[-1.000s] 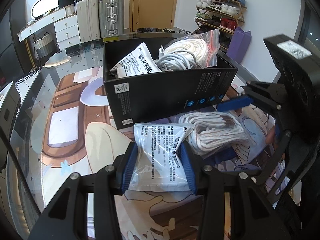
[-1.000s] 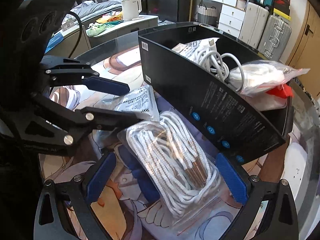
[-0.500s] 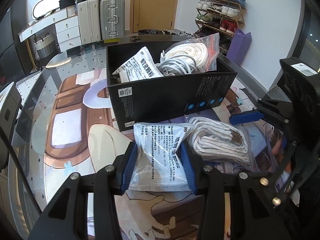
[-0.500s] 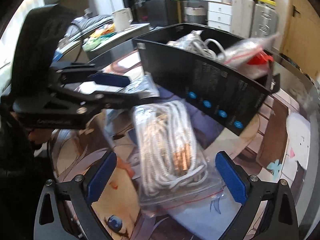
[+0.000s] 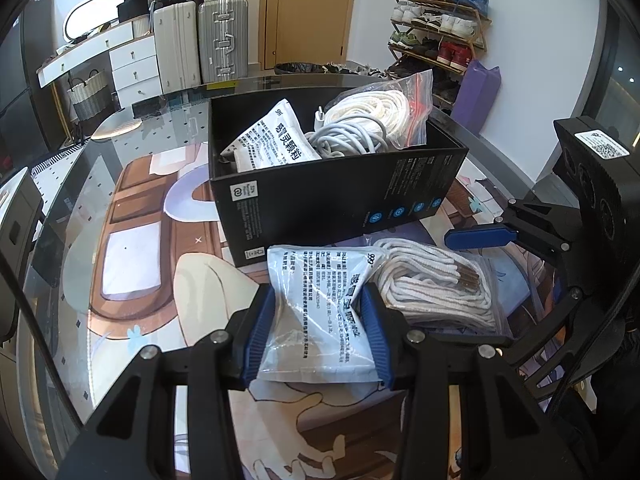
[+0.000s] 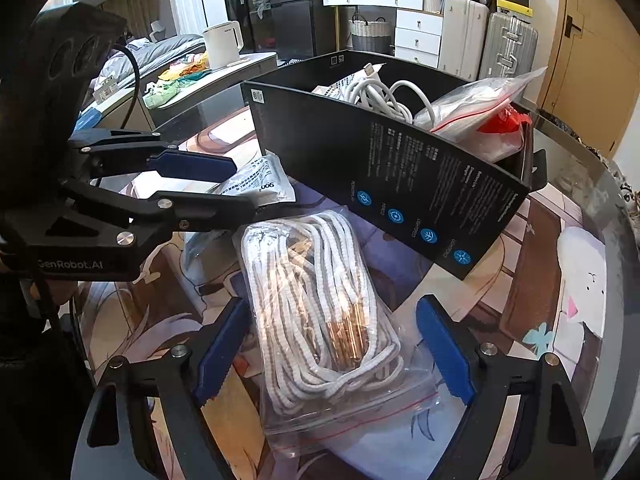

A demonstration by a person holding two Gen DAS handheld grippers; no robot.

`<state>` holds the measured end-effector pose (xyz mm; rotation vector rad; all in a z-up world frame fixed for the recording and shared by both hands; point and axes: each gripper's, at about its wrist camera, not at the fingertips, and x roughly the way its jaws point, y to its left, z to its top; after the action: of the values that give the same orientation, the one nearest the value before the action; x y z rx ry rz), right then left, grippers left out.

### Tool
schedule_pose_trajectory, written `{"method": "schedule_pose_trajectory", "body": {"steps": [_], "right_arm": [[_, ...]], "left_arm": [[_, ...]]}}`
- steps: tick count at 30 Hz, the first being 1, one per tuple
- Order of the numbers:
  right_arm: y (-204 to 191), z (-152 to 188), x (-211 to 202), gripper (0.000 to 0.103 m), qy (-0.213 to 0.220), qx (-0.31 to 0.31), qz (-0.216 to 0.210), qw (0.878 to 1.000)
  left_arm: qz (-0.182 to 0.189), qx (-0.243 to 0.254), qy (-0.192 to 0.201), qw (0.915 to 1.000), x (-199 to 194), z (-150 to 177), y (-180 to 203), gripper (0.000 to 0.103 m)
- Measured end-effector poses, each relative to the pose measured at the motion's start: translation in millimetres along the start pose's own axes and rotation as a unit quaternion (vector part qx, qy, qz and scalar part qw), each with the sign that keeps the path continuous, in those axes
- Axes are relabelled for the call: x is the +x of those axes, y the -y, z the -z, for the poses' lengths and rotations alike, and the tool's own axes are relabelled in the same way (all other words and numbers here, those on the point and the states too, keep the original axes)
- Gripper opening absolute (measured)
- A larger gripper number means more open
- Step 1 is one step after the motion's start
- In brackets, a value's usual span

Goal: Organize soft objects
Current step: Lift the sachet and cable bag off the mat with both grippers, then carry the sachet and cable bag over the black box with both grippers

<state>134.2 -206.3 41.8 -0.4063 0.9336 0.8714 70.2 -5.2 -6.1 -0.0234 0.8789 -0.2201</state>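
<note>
My left gripper [image 5: 318, 300] is shut on a white printed packet [image 5: 320, 320] that lies on the table in front of the black box [image 5: 340, 200]. Beside it lies a clear zip bag of white cord [image 6: 320, 312], between the blue pads of my right gripper [image 6: 332, 308]. Those jaws are closing, and a small gap still shows on each side of the bag. The box holds another printed packet [image 5: 276, 142], a coiled white cable [image 5: 352, 138] and a bagged rope [image 5: 384, 110]. The right gripper's upper finger [image 5: 476, 237] shows above the bag [image 5: 436, 292] in the left wrist view.
The table carries a cartoon-printed mat [image 5: 132, 264] under glass. The left gripper [image 6: 192, 166] reaches in from the left of the right wrist view. A white kettle [image 6: 222, 44] stands on a counter behind. Suitcases [image 5: 200, 40] and a shoe rack [image 5: 436, 36] line the far wall.
The right gripper's jaws have narrowed around the cord bag, and it has rolled and shifted slightly over it. The left gripper and its packet have not moved.
</note>
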Motion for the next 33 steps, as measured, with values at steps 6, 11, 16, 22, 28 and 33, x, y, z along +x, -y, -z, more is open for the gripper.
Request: {"method": "schedule_pose_trajectory", "body": {"steps": [6, 11, 16, 22, 28, 33], "right_arm": [[-7, 6, -5, 0.074, 0.007, -0.011, 0.003, 1.000], [-8, 10, -9, 0.056, 0.008, -0.016, 0.000, 1.000], [-10, 10, -16, 0.045, 0.015, -0.023, -0.006, 1.000], [-10, 11, -29, 0.042, 0.031, -0.024, -0.010, 0.999], [-10, 10, -50, 0.042, 0.054, -0.030, -0.007, 0.998], [-11, 9, -72, 0.042, 0.077, -0.028, -0.002, 0.997]], "left_arm": [[0.001, 0.002, 0.007, 1.0000, -5, -2, 2, 0.043], [0.002, 0.001, 0.014, 0.9999, -9, -3, 1, 0.043], [0.004, 0.002, 0.026, 0.9997, -16, -6, 1, 0.043], [0.009, 0.000, 0.048, 0.9988, -28, -9, 1, 0.043], [0.013, -0.004, 0.070, 0.9975, -40, -12, 1, 0.043], [0.012, -0.012, 0.088, 0.9960, -51, -16, -2, 0.043]]}}
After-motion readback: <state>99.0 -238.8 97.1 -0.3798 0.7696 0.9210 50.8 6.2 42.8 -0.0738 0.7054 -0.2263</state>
